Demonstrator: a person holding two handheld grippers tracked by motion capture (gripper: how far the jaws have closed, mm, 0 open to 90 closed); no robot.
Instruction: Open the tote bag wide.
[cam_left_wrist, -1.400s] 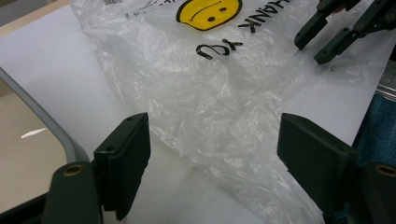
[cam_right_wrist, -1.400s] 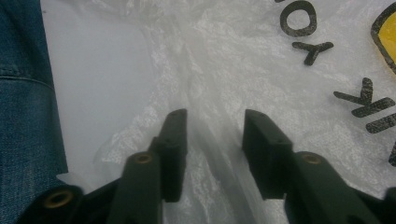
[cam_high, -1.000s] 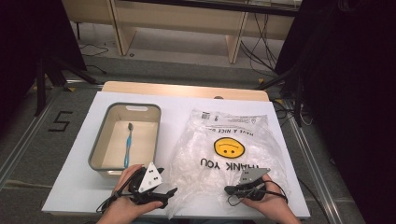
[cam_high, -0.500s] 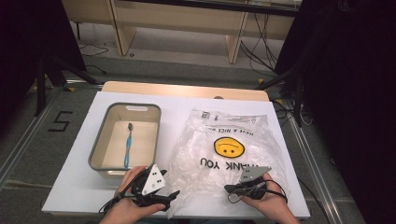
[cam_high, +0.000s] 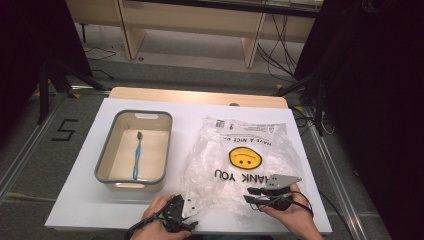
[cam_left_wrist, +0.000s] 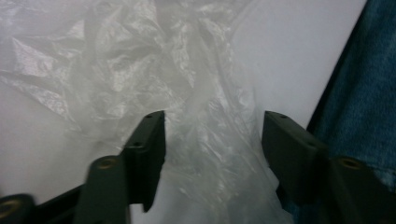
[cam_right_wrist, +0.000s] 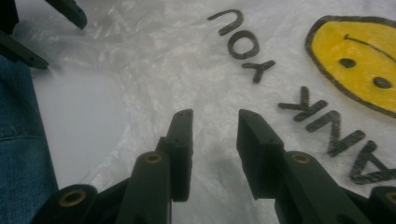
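Over the bag (cam_high: 240, 165), left claw (cam_high: 192, 220) now rotated.

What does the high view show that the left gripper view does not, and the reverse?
The high view alone gives the grey bin with the blue toothbrush lying inside, the bag's yellow smiley and the right gripper. The left gripper view alone gives the left gripper, jaws apart, crumpled film between them, and blue denim past the table edge. Both share the clear plastic bag on the white table.
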